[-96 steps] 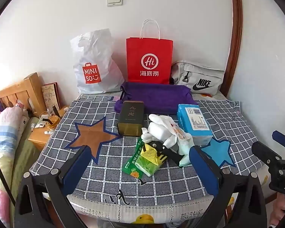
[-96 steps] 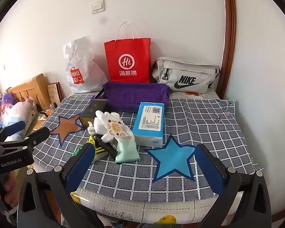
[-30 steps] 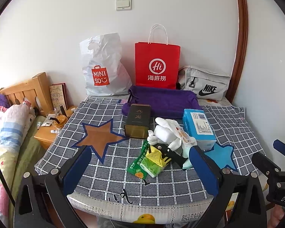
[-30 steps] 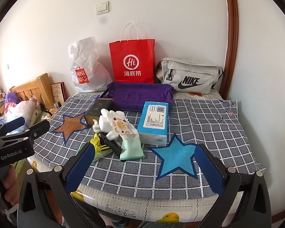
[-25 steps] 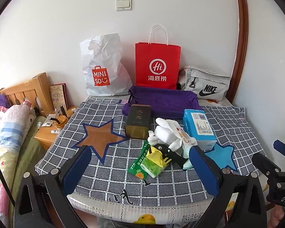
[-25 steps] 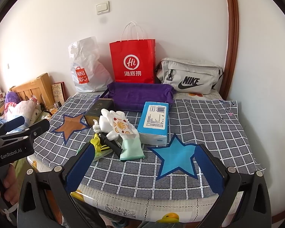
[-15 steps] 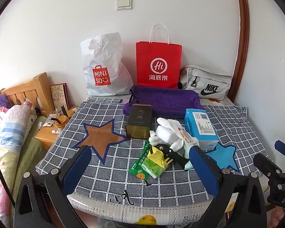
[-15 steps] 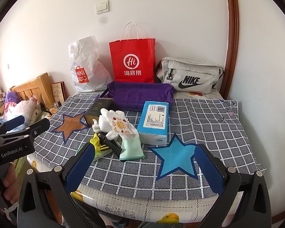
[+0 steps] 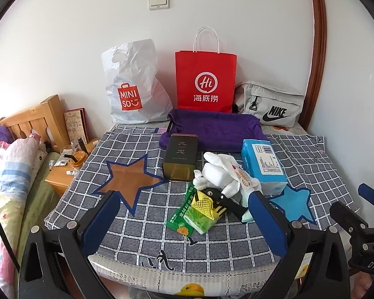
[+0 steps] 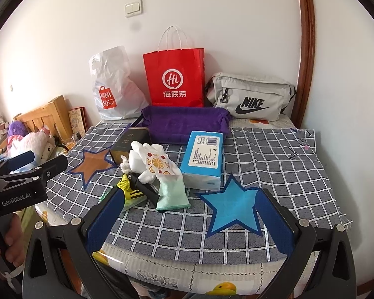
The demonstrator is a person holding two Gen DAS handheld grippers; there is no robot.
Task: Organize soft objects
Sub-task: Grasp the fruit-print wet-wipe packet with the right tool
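Hanging wide open and holding nothing, the left gripper [image 9: 184, 220] and right gripper [image 10: 189, 215] face the white gloves [image 10: 149, 164] on the checked cloth [image 10: 274, 154].

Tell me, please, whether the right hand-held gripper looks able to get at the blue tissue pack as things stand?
Probably yes: the right hand-held gripper is open and empty, and the blue tissue pack lies ahead with only bare checked cloth between; the white gloves sit beside it.
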